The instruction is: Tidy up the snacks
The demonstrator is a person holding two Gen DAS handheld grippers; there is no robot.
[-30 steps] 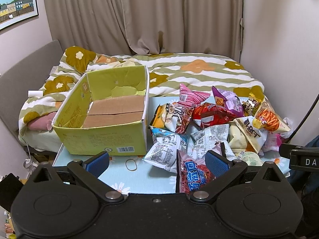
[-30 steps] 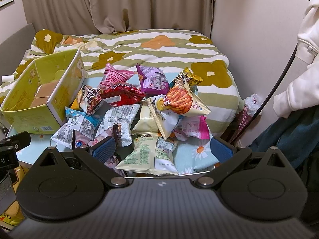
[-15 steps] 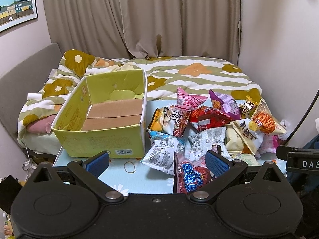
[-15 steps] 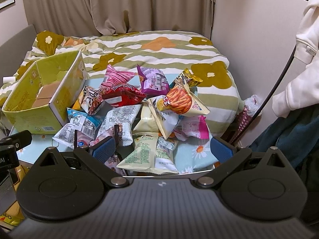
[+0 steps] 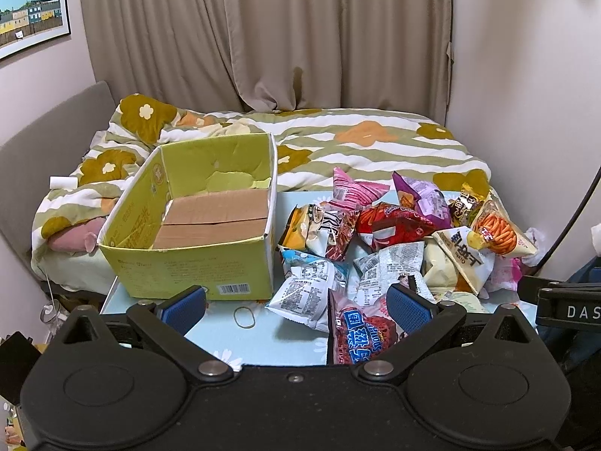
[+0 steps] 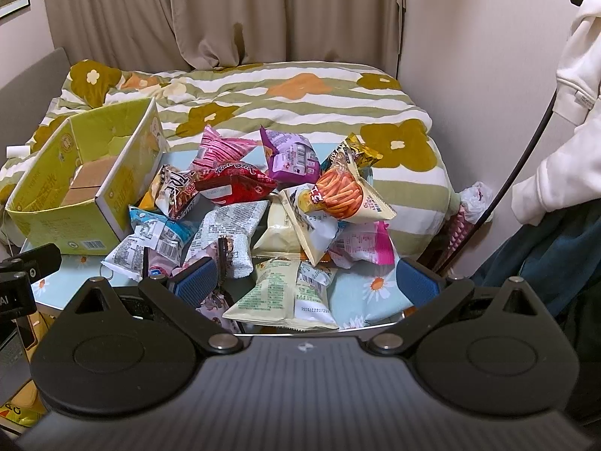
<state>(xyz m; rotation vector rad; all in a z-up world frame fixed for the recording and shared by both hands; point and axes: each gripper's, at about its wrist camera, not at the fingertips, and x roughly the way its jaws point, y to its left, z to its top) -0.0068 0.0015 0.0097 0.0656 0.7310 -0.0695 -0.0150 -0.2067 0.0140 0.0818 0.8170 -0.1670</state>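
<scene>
Both the left gripper [image 5: 295,306] and the right gripper [image 6: 306,280] hang wide open at the table's [image 5: 270,338] near edge. Snack bags [image 6: 263,203] heap right of the empty box [image 5: 195,221]; bare tabletop lies near-left.

Empty yellow box [image 5: 195,240] beside snack packets [image 5: 394,240]

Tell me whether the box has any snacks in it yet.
Empty as far as visible: the box shows only its bare cardboard floor, and the snacks all lie piled on the table beside it.
</scene>
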